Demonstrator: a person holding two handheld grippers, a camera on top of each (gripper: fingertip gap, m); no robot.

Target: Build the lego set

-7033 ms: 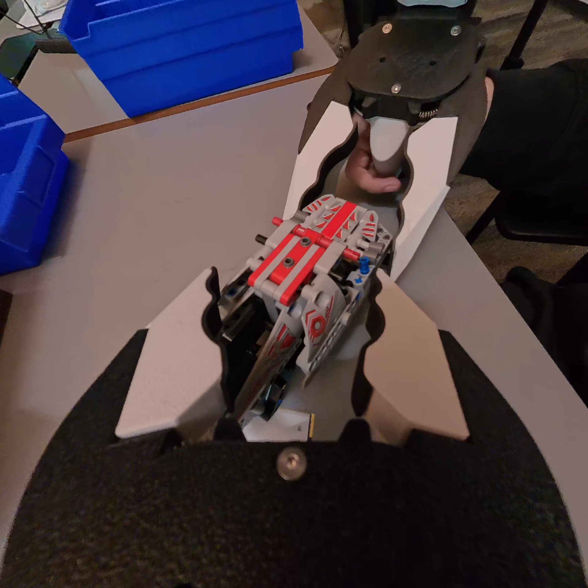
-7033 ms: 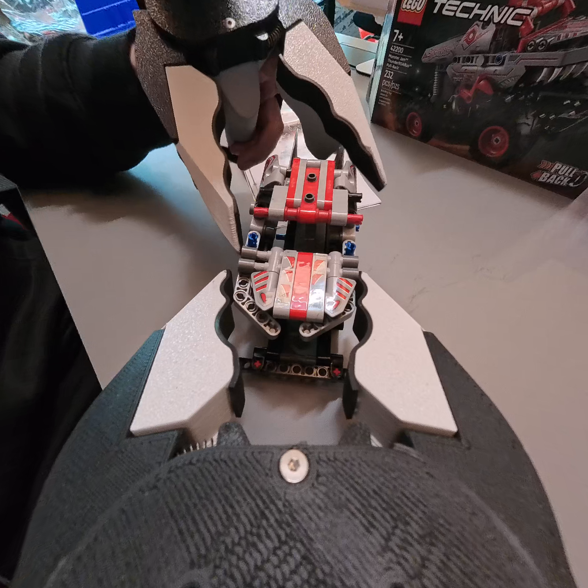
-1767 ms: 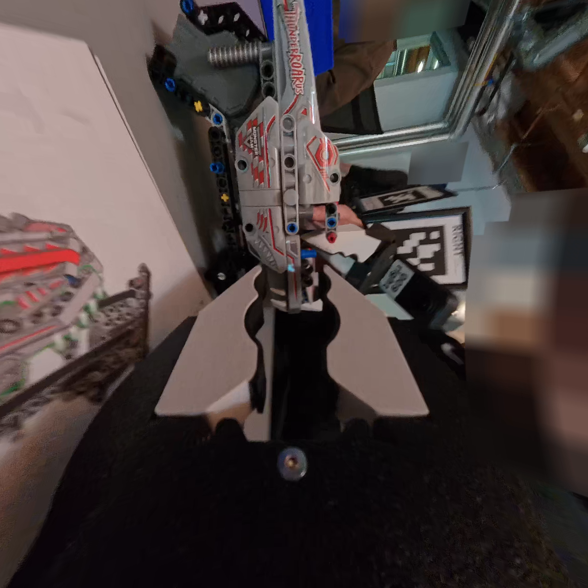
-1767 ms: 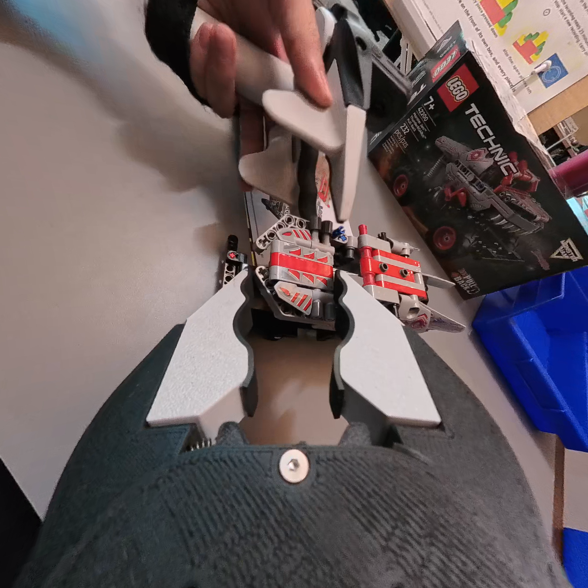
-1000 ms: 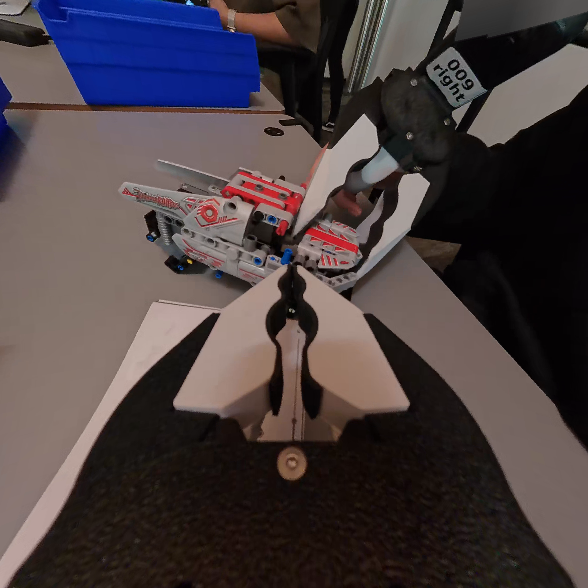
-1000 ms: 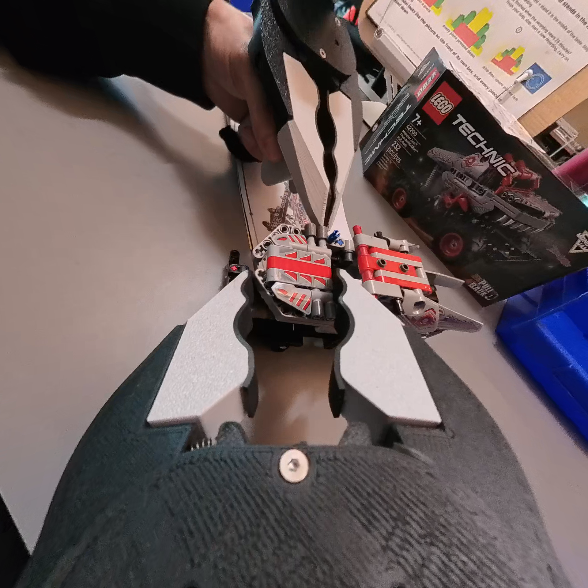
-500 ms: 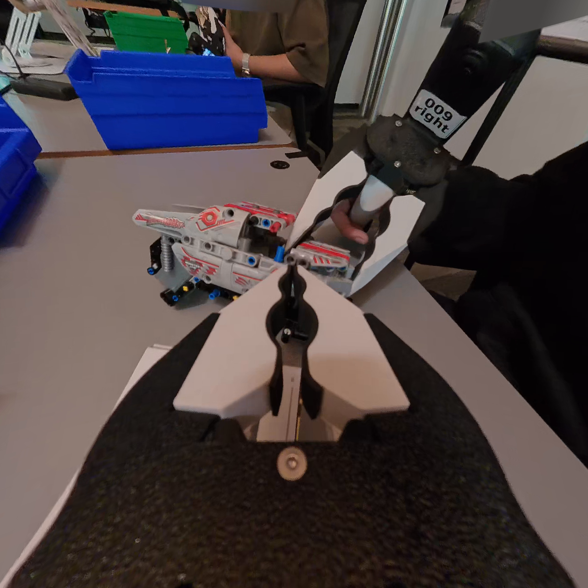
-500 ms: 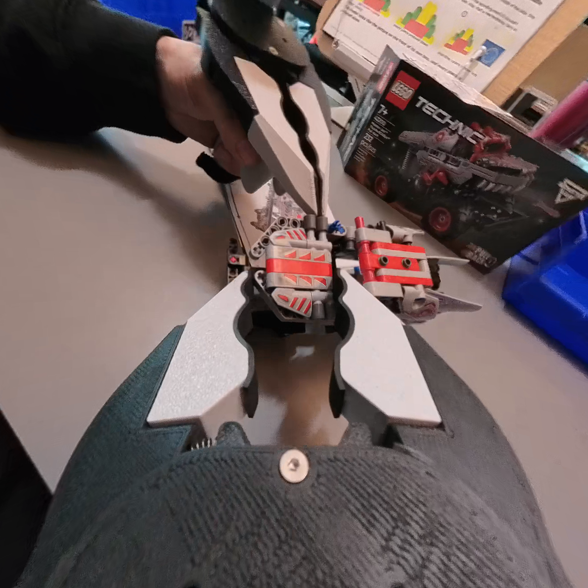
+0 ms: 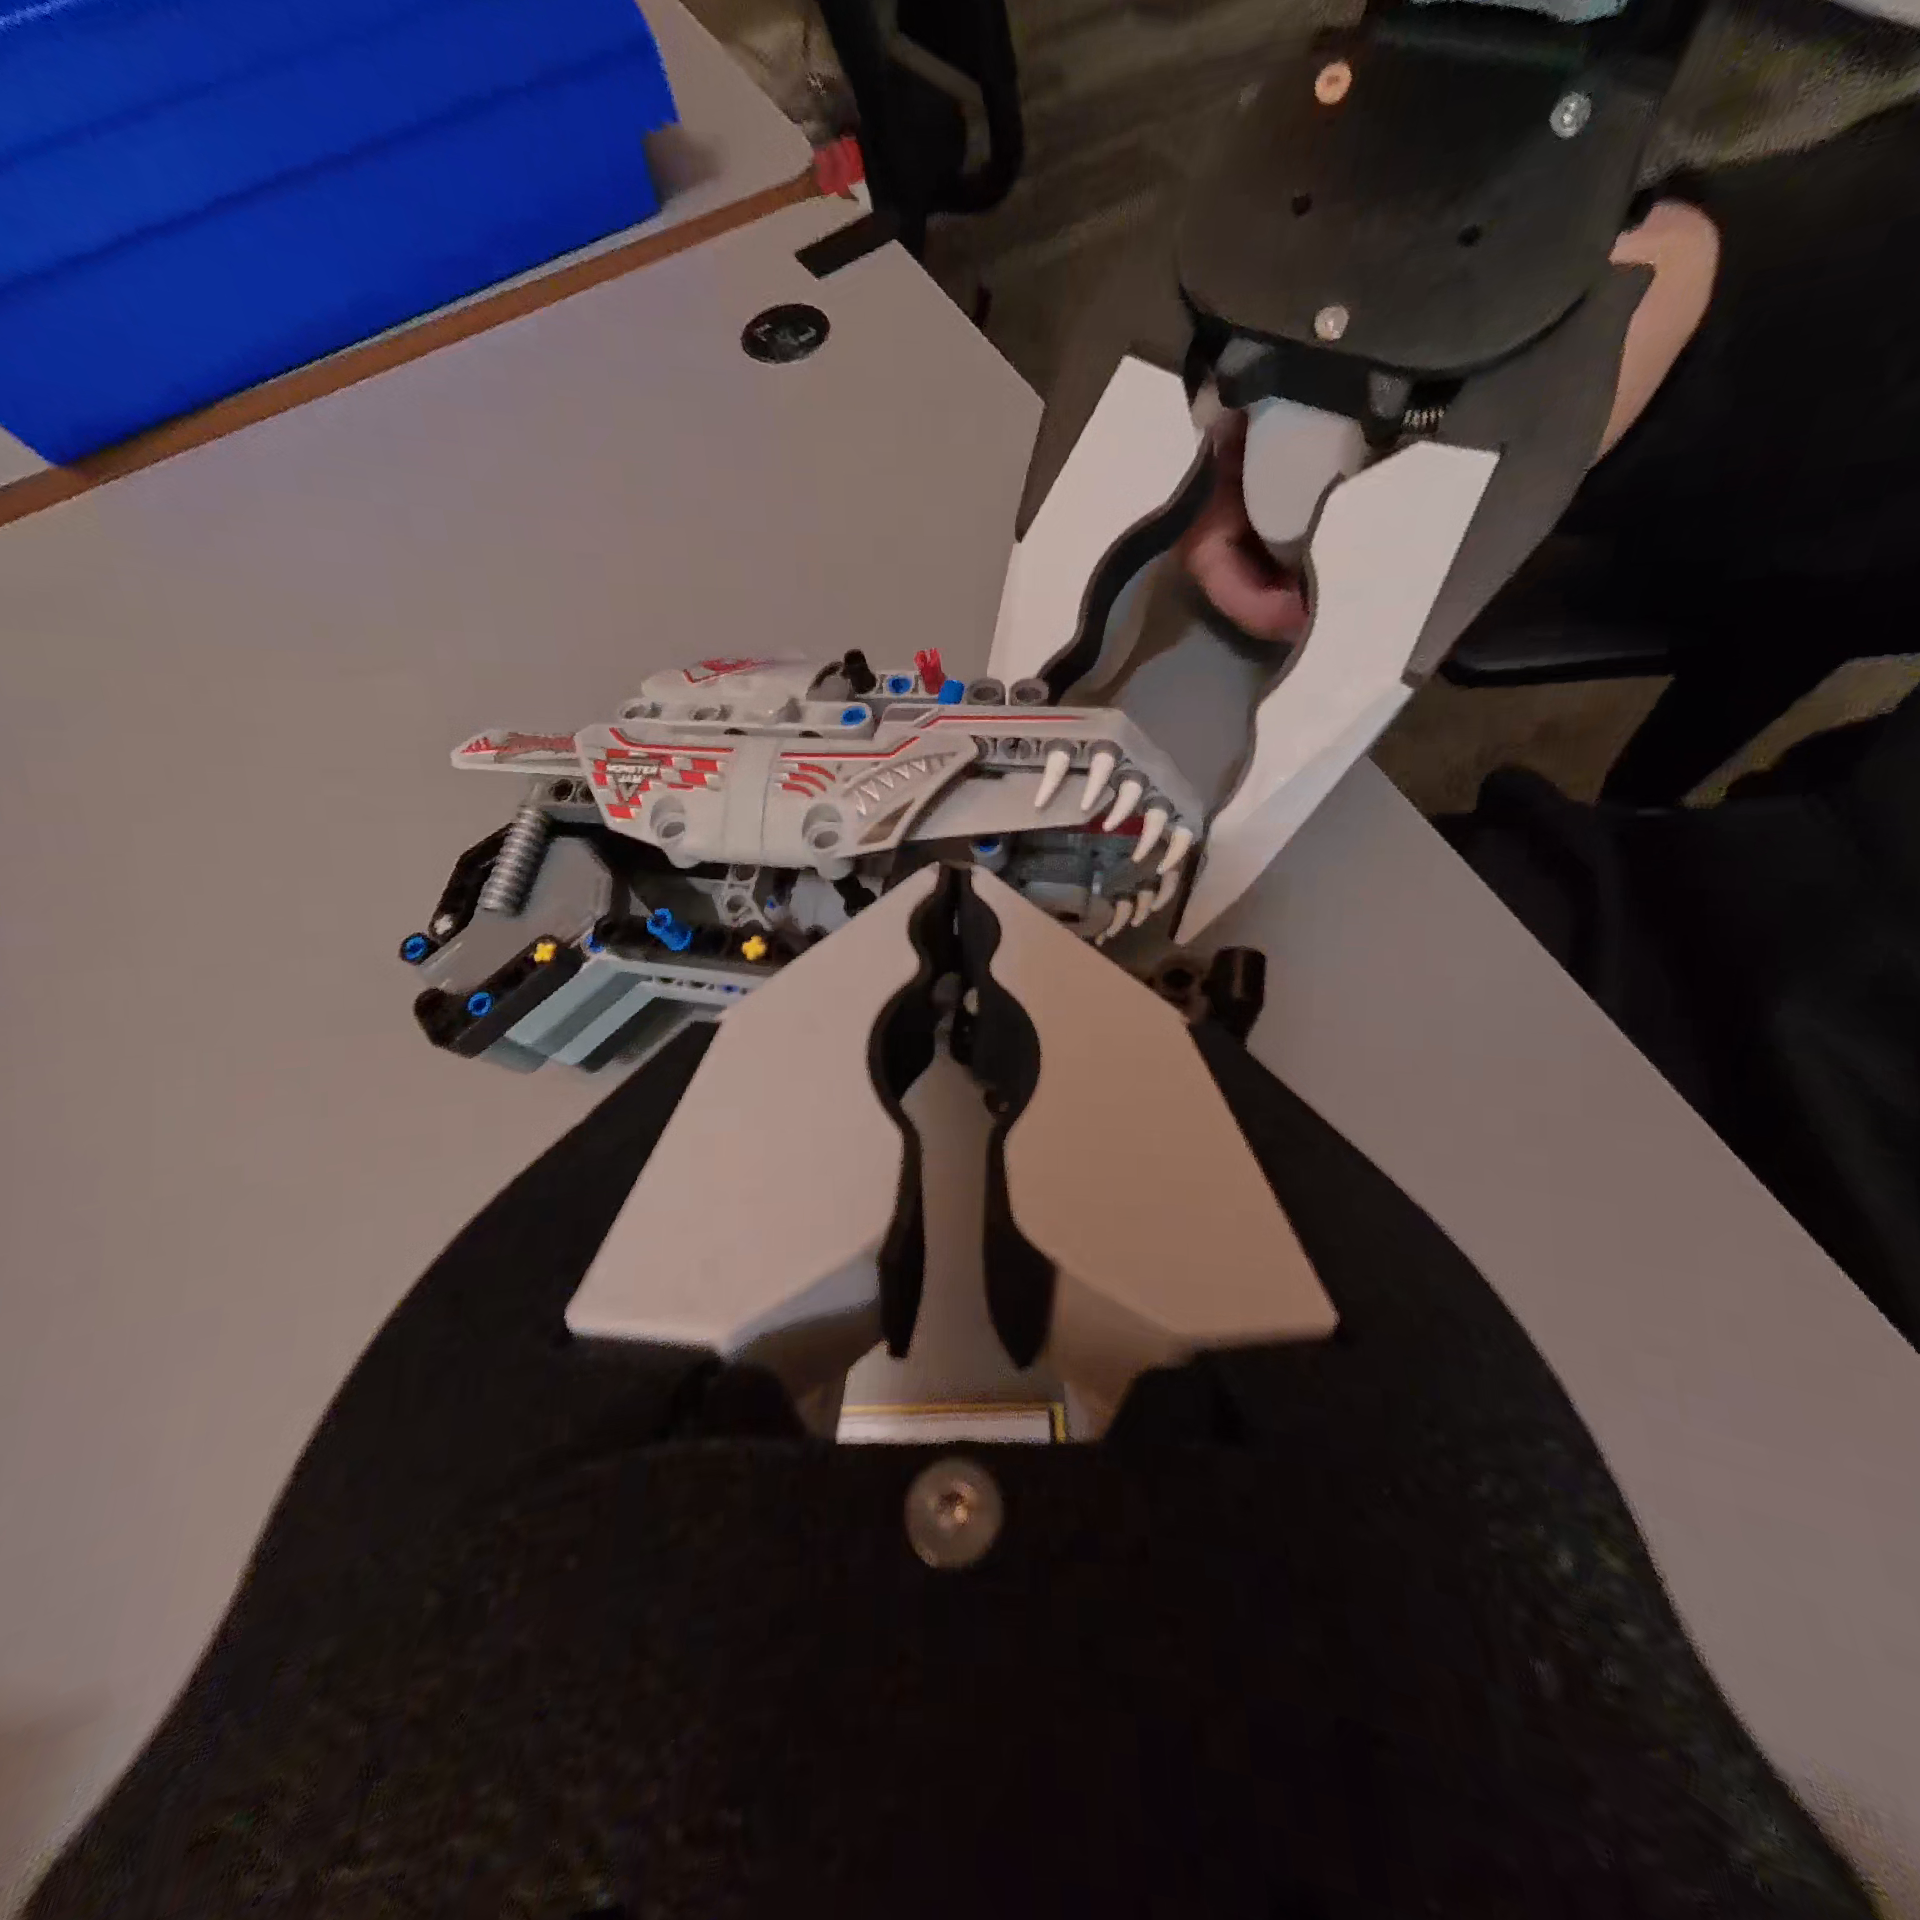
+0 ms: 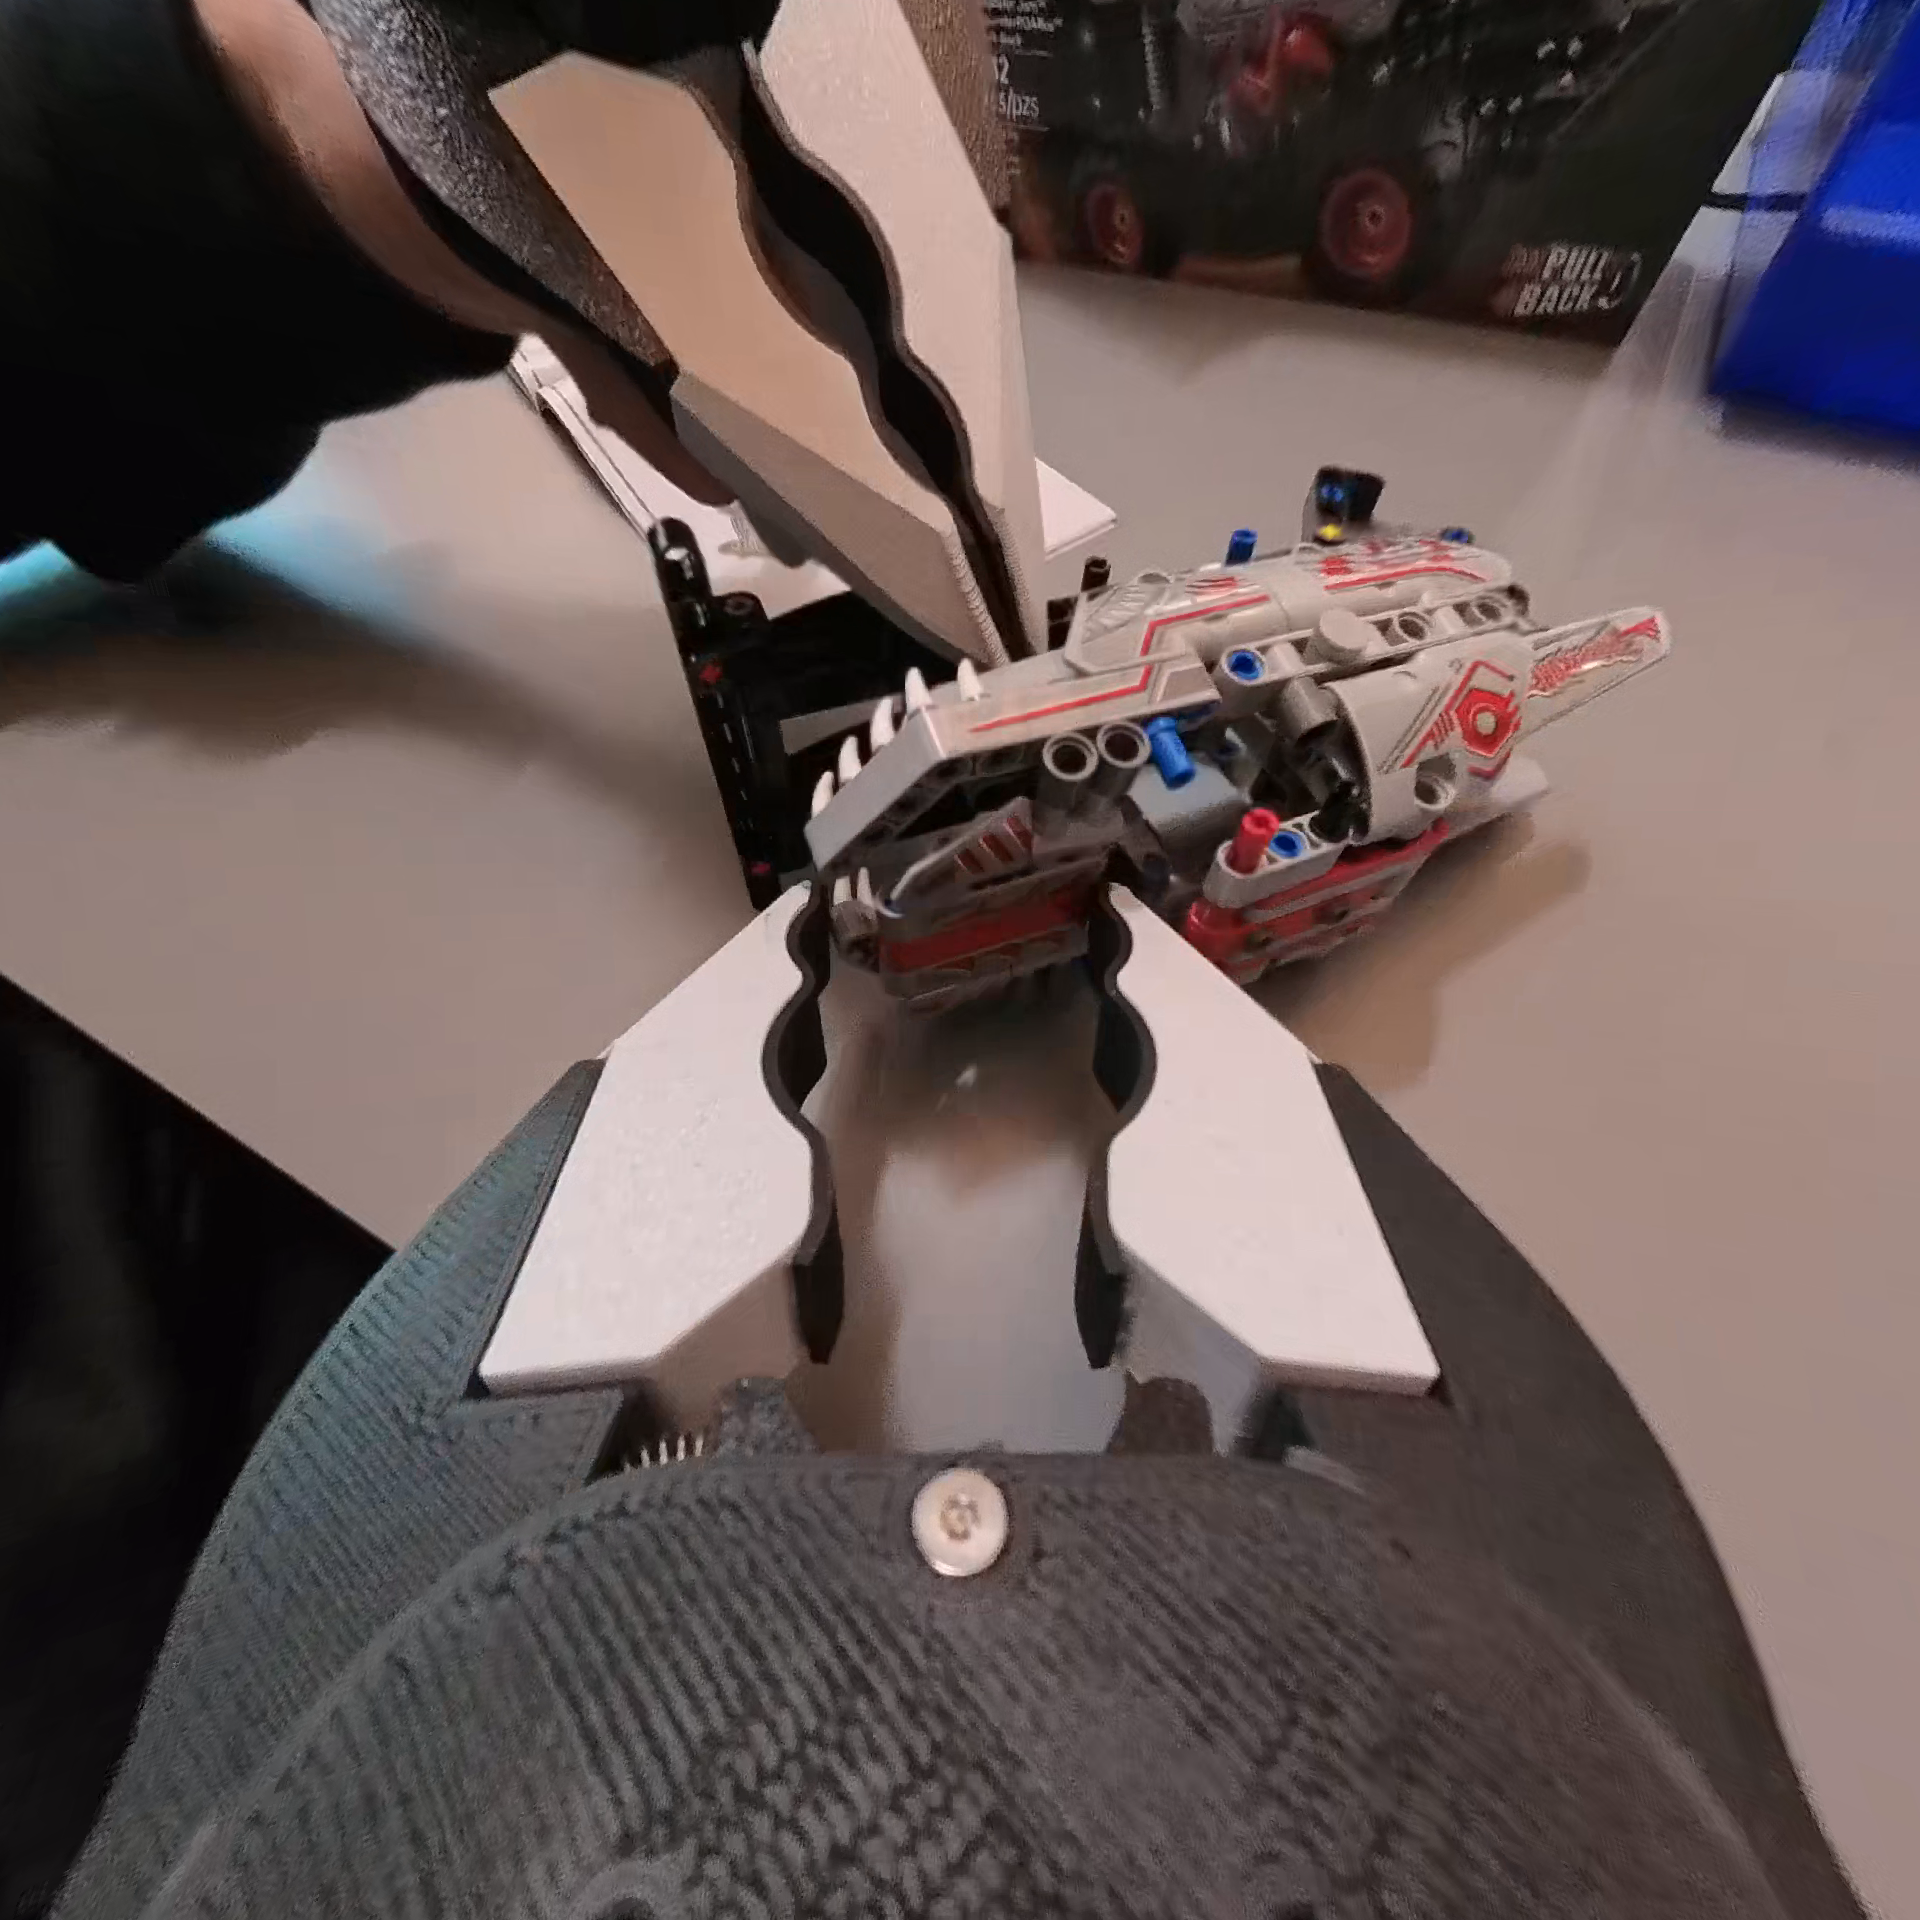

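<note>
The grey and red lego model [image 9: 790, 790] lies tipped on its side on the grey table [image 9: 260, 644], with its toothed side panel up. My right gripper [image 10: 961, 914] is shut on the model's red and grey front end [image 10: 977, 925]. In the left wrist view it [image 9: 1122, 810] comes in from the upper right around the toothed end. My left gripper [image 9: 951, 883] is shut, and its tips touch the model's lower side. In the right wrist view it [image 10: 992, 644] comes down from above onto the model [image 10: 1247, 727]. Whether it pinches a part is hidden.
The set's box [image 10: 1351, 156] stands behind the model. Blue bins sit at the far left [image 9: 312, 187] and at the right [image 10: 1829, 208]. A white booklet [image 10: 1060, 509] lies under the left gripper. The table edge runs close on the right [image 9: 1507, 883].
The model has been rolled from upright onto its side while the right gripper holds its front end. The left gripper stayed shut and now points down at the model.
</note>
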